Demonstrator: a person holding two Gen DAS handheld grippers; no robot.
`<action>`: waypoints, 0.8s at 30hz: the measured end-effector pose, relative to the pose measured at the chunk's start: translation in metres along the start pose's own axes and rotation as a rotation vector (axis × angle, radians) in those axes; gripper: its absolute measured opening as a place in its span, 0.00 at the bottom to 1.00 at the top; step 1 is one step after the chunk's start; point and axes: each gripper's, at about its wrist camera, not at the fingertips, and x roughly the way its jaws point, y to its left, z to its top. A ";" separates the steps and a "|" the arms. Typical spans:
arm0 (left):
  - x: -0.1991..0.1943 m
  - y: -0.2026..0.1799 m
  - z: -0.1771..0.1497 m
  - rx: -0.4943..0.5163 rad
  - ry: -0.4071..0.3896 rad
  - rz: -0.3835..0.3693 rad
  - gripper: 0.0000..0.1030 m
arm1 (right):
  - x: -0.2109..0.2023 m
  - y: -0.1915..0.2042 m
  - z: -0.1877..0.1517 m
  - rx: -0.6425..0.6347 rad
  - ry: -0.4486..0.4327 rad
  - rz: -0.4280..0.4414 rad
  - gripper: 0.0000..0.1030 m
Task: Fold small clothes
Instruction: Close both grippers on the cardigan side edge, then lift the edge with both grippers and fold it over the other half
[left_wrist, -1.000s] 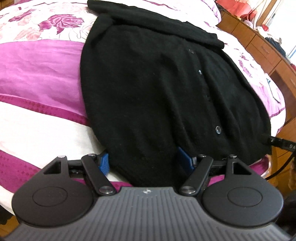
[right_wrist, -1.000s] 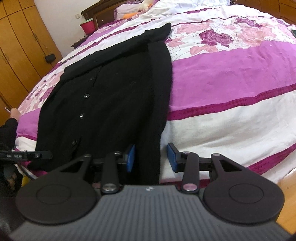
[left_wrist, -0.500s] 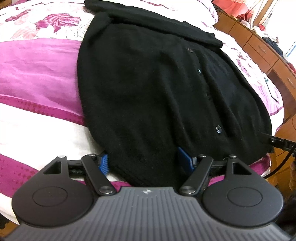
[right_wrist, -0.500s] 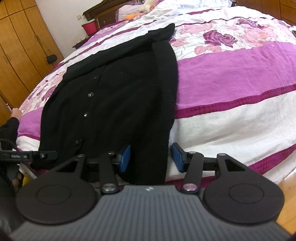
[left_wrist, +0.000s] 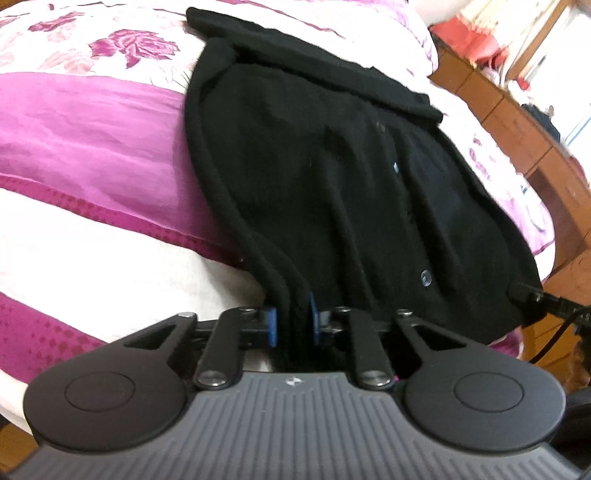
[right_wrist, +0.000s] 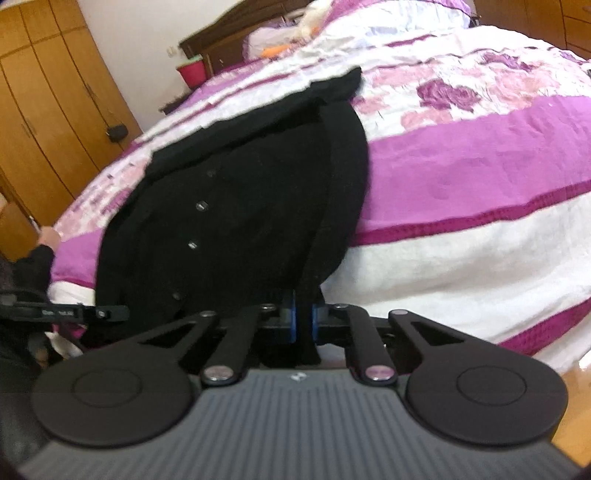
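A black buttoned cardigan (left_wrist: 332, 184) lies spread on a bed with a purple, white and rose-patterned cover (left_wrist: 92, 155). My left gripper (left_wrist: 293, 323) is at the near hem by the cardigan's left edge. Its jaws are closing, and the blue pads (left_wrist: 272, 326) press a bunched fold of hem between them. In the right wrist view the same cardigan (right_wrist: 251, 221) runs away from me. My right gripper (right_wrist: 303, 319) is shut on the hem at its right edge, and the fabric there is lifted into a ridge.
Wooden drawers (left_wrist: 517, 122) stand along the bed's right side in the left wrist view. A wooden wardrobe (right_wrist: 44, 110), a pink bin (right_wrist: 192, 72) and the headboard (right_wrist: 221, 48) are at the back left. A person's hand (right_wrist: 50, 234) rests at the bed's left edge.
Both grippers have gone from wide open around the hem to pinched on it. The cardigan's near edge has bunched up and lifted a little between each pair of pads.
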 end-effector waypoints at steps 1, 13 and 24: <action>-0.002 0.000 0.001 -0.008 -0.009 -0.010 0.16 | -0.003 0.002 0.002 -0.003 -0.015 0.011 0.10; -0.046 -0.013 0.019 -0.012 -0.153 -0.123 0.11 | -0.017 -0.005 0.030 0.086 -0.143 0.130 0.09; -0.075 -0.027 0.072 -0.081 -0.312 -0.199 0.11 | -0.019 -0.007 0.092 0.140 -0.330 0.206 0.09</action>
